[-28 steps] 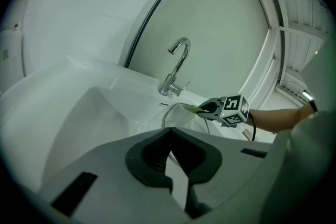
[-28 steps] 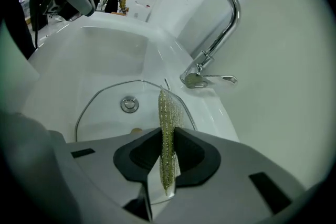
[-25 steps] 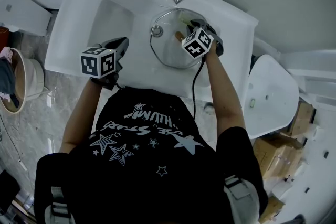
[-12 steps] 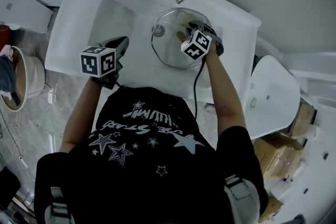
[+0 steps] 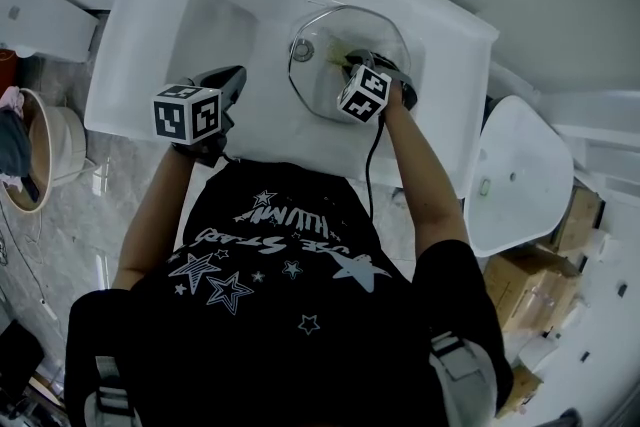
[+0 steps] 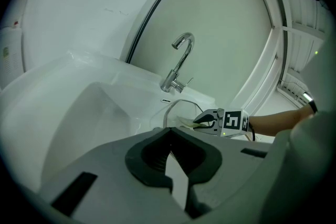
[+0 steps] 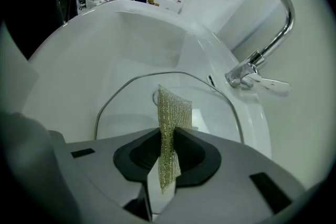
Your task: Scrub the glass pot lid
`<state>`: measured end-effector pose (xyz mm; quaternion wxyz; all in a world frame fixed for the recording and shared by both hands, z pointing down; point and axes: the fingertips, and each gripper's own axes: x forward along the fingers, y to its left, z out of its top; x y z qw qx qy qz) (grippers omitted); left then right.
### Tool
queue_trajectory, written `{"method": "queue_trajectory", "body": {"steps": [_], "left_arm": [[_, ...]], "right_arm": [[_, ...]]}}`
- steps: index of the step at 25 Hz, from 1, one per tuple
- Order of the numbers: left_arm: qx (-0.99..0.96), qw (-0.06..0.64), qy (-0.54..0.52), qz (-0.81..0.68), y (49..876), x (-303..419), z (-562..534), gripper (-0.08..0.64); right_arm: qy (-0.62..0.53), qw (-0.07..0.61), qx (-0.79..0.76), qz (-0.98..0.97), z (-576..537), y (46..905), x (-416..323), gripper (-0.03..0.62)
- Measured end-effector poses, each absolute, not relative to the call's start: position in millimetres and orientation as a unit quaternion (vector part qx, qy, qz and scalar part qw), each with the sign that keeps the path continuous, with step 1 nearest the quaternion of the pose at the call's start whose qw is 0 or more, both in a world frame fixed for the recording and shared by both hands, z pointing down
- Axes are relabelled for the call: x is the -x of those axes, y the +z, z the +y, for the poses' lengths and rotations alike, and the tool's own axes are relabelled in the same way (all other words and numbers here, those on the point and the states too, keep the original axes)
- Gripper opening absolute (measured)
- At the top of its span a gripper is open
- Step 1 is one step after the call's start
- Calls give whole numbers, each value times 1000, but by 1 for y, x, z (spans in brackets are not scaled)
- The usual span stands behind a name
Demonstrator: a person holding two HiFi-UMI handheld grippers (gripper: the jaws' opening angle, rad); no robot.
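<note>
Now: glass pot lid in sink | right hand-held gripper grips scouring pad | left hand-held gripper clenched

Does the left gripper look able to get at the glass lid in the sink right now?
Probably yes: the left gripper, shut and empty, has only bare sink between it and the glass lid. The right gripper and its scrub pad cover just the lid's right side.
</note>
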<state>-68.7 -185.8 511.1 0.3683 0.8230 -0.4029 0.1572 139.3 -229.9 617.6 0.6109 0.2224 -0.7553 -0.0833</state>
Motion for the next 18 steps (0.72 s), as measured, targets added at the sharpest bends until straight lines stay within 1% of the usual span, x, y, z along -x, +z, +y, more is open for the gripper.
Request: {"method": "queue_trajectory", "body": {"steps": [18], "left_arm": [[-822, 376, 158, -399, 515, 70, -168, 8]], "right_arm": [[-24, 606, -188, -772, -173, 647, -130, 74]]}}
